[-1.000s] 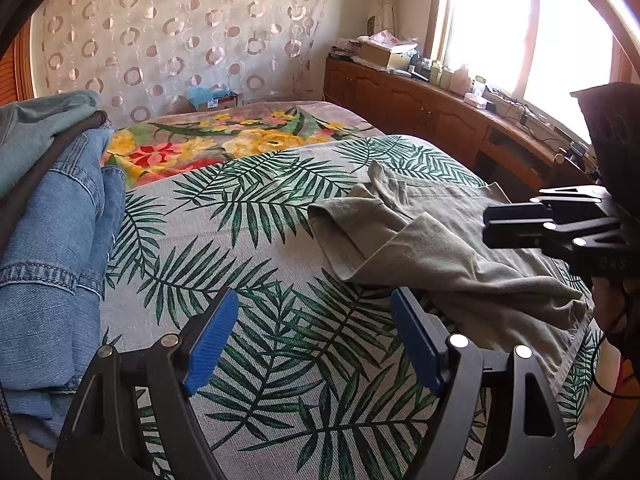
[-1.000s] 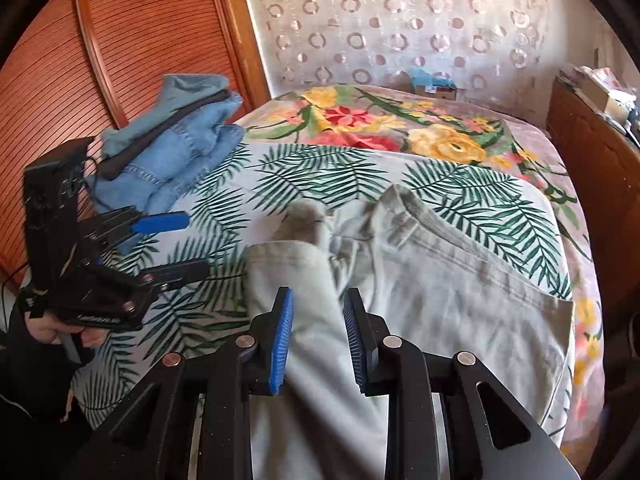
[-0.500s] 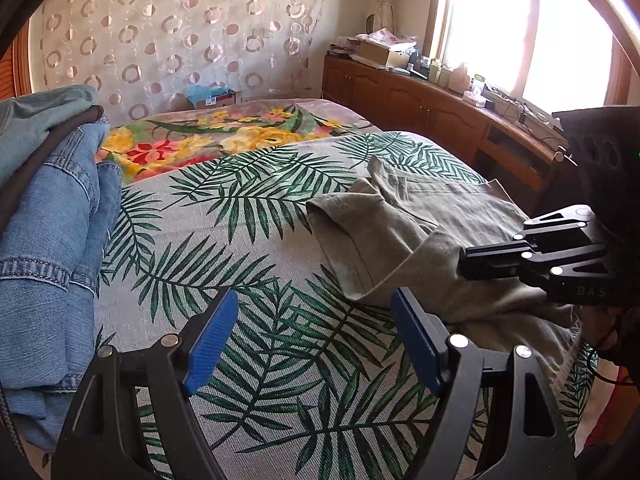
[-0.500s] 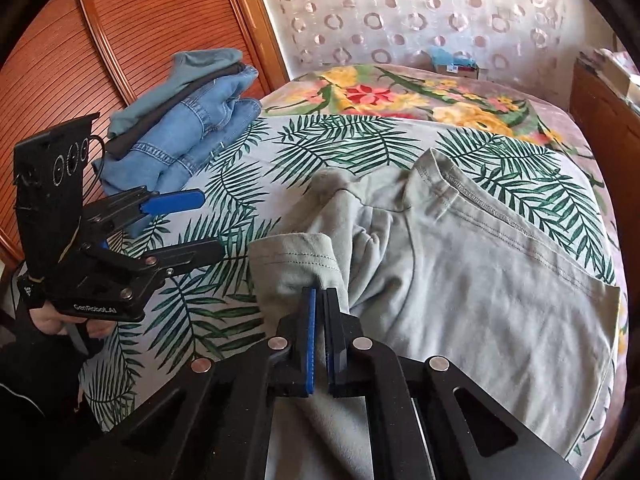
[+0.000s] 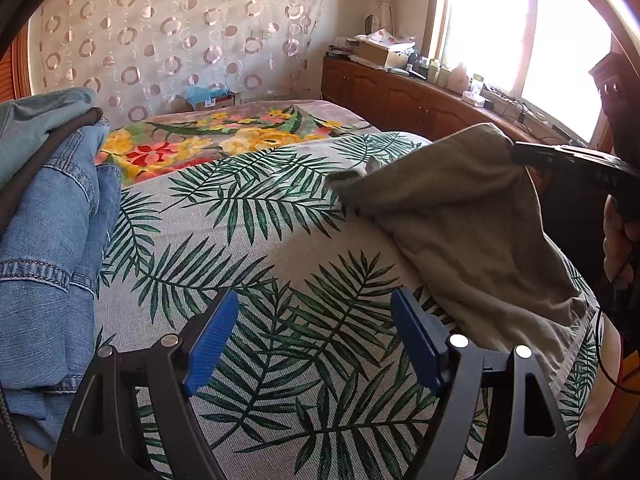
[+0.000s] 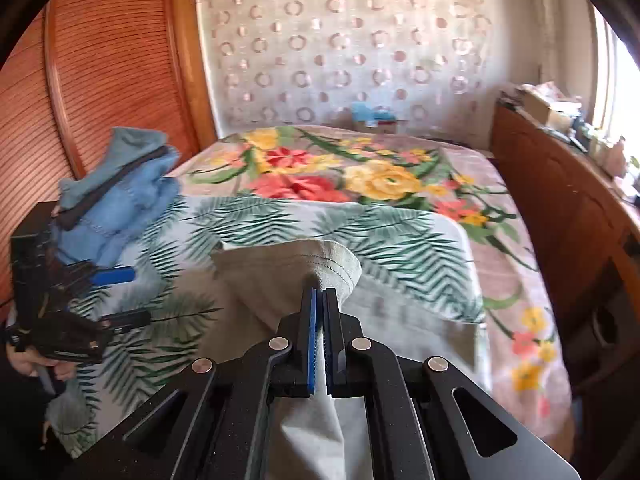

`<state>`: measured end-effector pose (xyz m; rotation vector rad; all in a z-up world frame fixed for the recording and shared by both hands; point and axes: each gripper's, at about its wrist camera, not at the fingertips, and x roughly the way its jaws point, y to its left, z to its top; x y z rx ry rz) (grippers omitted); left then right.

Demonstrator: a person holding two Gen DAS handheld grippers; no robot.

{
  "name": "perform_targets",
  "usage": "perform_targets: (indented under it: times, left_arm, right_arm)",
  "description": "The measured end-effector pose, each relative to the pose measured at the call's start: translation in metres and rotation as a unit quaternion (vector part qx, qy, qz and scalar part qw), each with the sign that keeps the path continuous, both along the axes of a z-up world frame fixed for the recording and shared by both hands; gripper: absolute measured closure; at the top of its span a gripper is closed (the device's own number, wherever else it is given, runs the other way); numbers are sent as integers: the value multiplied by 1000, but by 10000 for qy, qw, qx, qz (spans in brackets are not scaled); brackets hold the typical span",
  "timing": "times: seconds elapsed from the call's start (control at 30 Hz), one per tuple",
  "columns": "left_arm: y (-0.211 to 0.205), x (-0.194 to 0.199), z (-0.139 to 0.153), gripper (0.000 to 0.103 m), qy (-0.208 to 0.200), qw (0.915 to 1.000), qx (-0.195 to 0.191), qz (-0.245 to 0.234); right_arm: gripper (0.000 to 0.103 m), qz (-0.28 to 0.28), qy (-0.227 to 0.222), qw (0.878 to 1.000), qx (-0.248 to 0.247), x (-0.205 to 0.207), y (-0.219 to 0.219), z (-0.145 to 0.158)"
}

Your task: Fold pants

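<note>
So far the fold has barely begun, judging from how the cloth lies. The right gripper (image 6: 320, 294) is clamped tight on a hemmed end of the grey-green pants (image 6: 280, 276), its blue pads pressed together on the fabric, and that end is lifted clear of the palm-leaf bedspread (image 5: 256, 256). In the left wrist view the raised cloth hangs like a tent from the right gripper (image 5: 516, 150), while the rest of the pants (image 5: 460, 216) trails down to the bed at its right edge. The left gripper (image 5: 316, 340) stands wide apart with nothing between its pads, poised above bare bedspread just beside the lower part of the pants, not touching them.

No finished crease shows anywhere: the garment looks bunched, not squared. What remains, as I judge it, is nearly everything: carrying the lifted end over onto the other part, laying it flat, smoothing, and at least one more fold. A pile of blue jeans (image 5: 52, 248) lies at the left side of the bed, well apart from the pants; whether it is folded work I cannot tell
</note>
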<state>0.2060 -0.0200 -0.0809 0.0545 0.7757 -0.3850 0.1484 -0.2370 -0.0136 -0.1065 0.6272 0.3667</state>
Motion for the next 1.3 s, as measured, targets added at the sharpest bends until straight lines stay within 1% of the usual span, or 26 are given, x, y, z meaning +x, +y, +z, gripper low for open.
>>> perform_targets:
  times: [0.07,0.13,0.2,0.27,0.37,0.47,0.53,0.73,0.8,0.93,0.97,1.0,1.03,1.13,1.23,1.3]
  left_arm:
    - [0,0,0,24,5,10000,8,8]
    - [-1,0,0,24,12,10000,15,5]
    - [-2,0,0,24,17,10000,29,0]
    - [-3,1,-1,24,23,10000,43,-2]
    - [-4,2,-2,24,41,10000,66,-5]
    - [-5,2,-2,24,51,9999,99,-23]
    - [-7,2,-3,24,55,9999,116,-31]
    - [-10,1,-2,24,87,9998,154,-77]
    - [-13,0,-1,24,98,9998,156,-102]
    - [-19,-3,1,24,94,9996,213,-166]
    - [-21,-3,2,24,107,9995,213,-184]
    - [-23,-3,2,24,112,9995,209,-201]
    - [-26,-4,3,24,115,9994,210,-231]
    - [-33,-5,3,24,116,9992,239,-302]
    - [-39,-6,5,24,119,9989,263,-375]
    - [-43,-5,5,24,122,9987,269,-414]
  right_arm:
    - [100,-329,-70,9992,-230,5,-9,-4]
    - [100,-537,61,9976,-424,15,-12,-13]
    - [100,-586,290,9971,-386,24,-12,-22]
    - [94,-639,389,9966,-349,27,-19,-30]
    - [89,-853,453,9948,-325,35,-34,-35]
    - [83,-951,703,9928,-209,47,-39,-40]
    - [79,-917,845,9921,-168,57,-39,-41]
    - [77,-752,1098,9909,187,80,-48,-41]
    - [77,-690,1154,9905,280,84,-53,-42]
    - [77,-518,1122,9920,274,81,-57,-44]
    - [84,-470,1110,9923,276,80,-56,-47]
    - [93,-396,1093,9928,302,81,-56,-47]
    - [98,-309,1081,9931,324,81,-57,-47]
    - [99,-267,896,9950,350,78,-64,-41]
    - [99,-453,626,9967,252,73,-79,-28]
    - [99,-665,559,9962,78,73,-89,-21]
